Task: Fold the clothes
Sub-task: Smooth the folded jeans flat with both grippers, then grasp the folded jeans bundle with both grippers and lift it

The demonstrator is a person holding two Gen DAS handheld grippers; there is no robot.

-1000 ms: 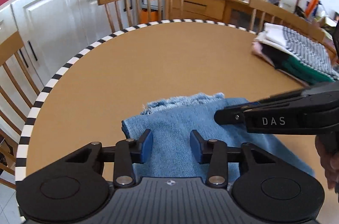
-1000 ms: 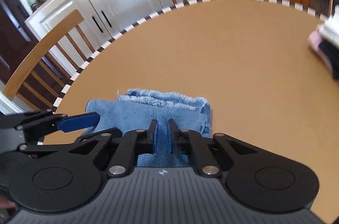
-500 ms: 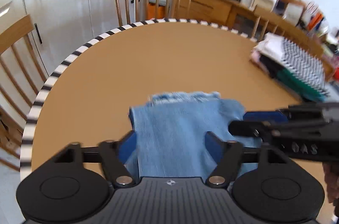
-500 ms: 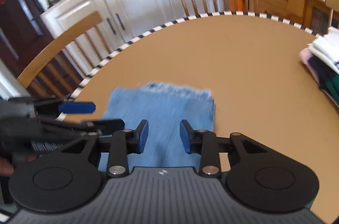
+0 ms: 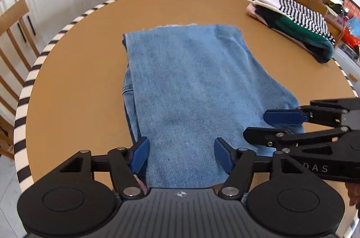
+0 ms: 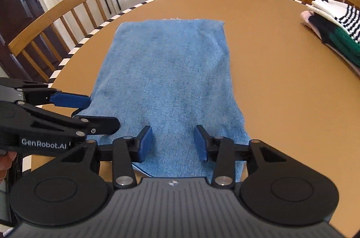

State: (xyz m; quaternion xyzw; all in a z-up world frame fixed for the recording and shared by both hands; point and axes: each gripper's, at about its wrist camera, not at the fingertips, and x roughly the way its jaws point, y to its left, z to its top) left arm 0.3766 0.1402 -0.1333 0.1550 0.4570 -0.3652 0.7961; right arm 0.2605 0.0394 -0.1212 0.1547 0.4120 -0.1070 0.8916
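Over the folded denim (image 5: 191,89), both tongs (image 5: 181,155) (image 6: 172,143) gape empty, its near edge hidden beneath them.

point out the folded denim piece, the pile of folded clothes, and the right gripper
folded blue denim garment (image 6: 171,71), right wrist view, middle of top layer
stack of folded clothes (image 5: 299,19), left wrist view, striped top piece
right gripper (image 6: 172,140), right wrist view, midway between open fingers
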